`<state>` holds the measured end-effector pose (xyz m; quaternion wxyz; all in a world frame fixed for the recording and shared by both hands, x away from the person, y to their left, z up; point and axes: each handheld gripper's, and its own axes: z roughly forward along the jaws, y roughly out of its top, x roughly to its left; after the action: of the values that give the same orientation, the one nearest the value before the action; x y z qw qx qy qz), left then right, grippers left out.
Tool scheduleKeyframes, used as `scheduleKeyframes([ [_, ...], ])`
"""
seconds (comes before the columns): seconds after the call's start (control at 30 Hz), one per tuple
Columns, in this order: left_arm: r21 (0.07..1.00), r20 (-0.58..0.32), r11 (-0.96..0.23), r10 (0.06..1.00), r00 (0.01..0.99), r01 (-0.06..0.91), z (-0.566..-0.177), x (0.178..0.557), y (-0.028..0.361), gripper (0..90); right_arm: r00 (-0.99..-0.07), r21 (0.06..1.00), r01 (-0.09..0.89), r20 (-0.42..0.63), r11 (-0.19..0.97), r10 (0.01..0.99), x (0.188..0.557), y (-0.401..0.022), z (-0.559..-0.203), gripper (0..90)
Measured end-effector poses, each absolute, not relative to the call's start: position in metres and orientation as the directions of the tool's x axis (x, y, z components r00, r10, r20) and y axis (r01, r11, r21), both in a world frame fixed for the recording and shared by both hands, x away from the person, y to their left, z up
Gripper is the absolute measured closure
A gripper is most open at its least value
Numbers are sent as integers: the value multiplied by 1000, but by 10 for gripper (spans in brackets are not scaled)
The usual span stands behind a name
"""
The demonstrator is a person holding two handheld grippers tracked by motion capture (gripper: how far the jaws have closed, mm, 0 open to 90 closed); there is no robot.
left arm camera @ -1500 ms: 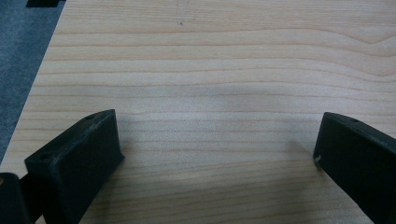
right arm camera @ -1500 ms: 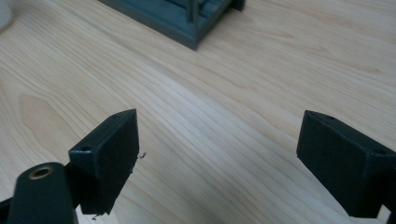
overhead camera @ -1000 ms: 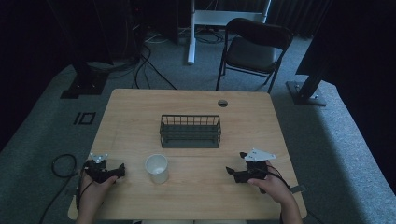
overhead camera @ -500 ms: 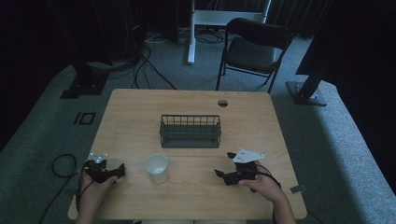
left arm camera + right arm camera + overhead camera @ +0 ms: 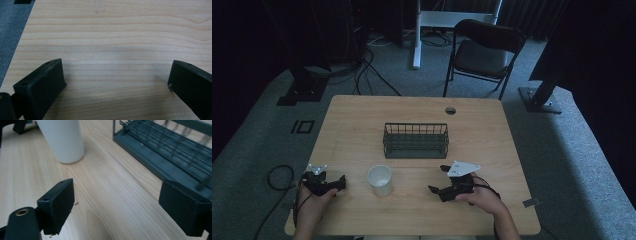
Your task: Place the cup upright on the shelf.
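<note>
A white cup (image 5: 380,180) stands upright on the wooden table (image 5: 412,110), in front of a dark wire basket (image 5: 415,140). My right gripper (image 5: 437,179) is open at the front right, held by a hand, and points left toward the cup. In the right gripper view the cup (image 5: 62,140) is ahead at upper left and the basket (image 5: 165,147) at right, with my gripper (image 5: 117,205) open over bare wood. My left gripper (image 5: 341,183) rests at the front left corner. Its jaws (image 5: 115,82) stand wide apart, nothing between them.
A round cable hole (image 5: 450,110) is near the table's far edge. A black folding chair (image 5: 484,50) stands behind the table. Cables (image 5: 279,175) lie on the grey carpet at left, and dark stand bases (image 5: 539,100) sit on either side.
My right gripper has moved left across the table toward the cup, still open. My left gripper has stayed put.
</note>
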<state>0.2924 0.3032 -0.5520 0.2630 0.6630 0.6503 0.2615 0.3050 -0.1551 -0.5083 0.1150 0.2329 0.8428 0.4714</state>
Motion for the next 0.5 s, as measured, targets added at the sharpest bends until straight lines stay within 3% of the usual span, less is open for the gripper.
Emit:
scheduleKeyframes([
  [0.5, 689, 4, -16, 1000, 17, 725, -552, 292, 303, 10, -917, 850, 236, 34, 471, 398, 305, -112, -513, 129],
])
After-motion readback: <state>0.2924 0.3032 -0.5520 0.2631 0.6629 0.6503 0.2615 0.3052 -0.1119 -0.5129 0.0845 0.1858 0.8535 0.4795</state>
